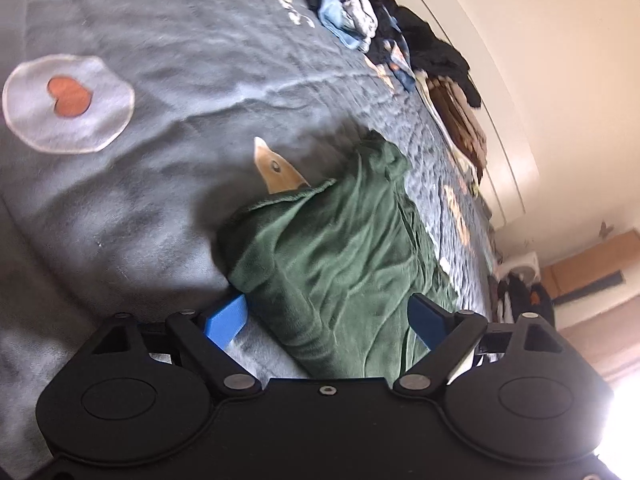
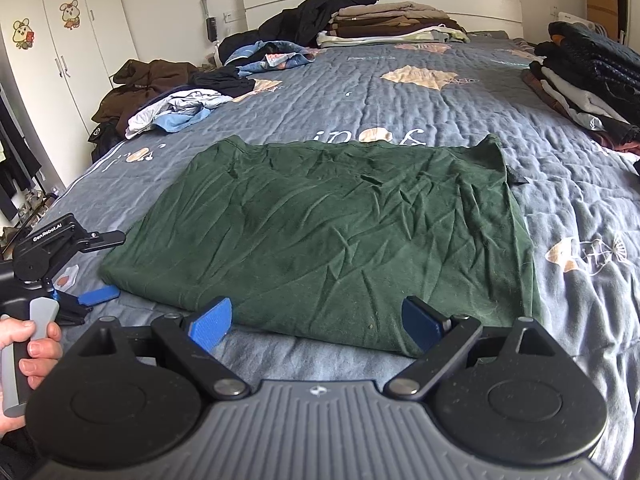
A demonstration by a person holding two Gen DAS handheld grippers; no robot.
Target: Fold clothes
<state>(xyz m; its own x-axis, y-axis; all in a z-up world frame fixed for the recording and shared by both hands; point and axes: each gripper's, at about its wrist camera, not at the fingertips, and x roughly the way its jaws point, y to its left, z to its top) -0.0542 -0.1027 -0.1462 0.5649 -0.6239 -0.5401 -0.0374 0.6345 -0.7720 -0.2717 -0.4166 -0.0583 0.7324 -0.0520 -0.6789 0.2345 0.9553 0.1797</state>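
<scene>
A dark green shirt [image 2: 332, 232] lies flat and creased on the blue-grey bedspread [image 2: 580, 208]. My right gripper [image 2: 318, 324] is open at the shirt's near hem, its right finger over the cloth edge and its left finger on bare bedspread. My left gripper [image 2: 118, 264] stands turned on its side at the shirt's near left corner, held by a person's hand [image 2: 24, 344]. In the left wrist view the green shirt [image 1: 340, 248] fills the gap of the left gripper [image 1: 326, 320]. One blue finger [image 1: 226, 322] sits at the cloth's edge, the other over it. The pads do not press the cloth.
An unfolded heap of clothes [image 2: 180, 108] lies at the bed's far left. Folded stacks sit by the white headboard [image 2: 392, 24] and along the right edge [image 2: 588, 84]. A white wardrobe [image 2: 52, 40] stands beyond the bed's left side.
</scene>
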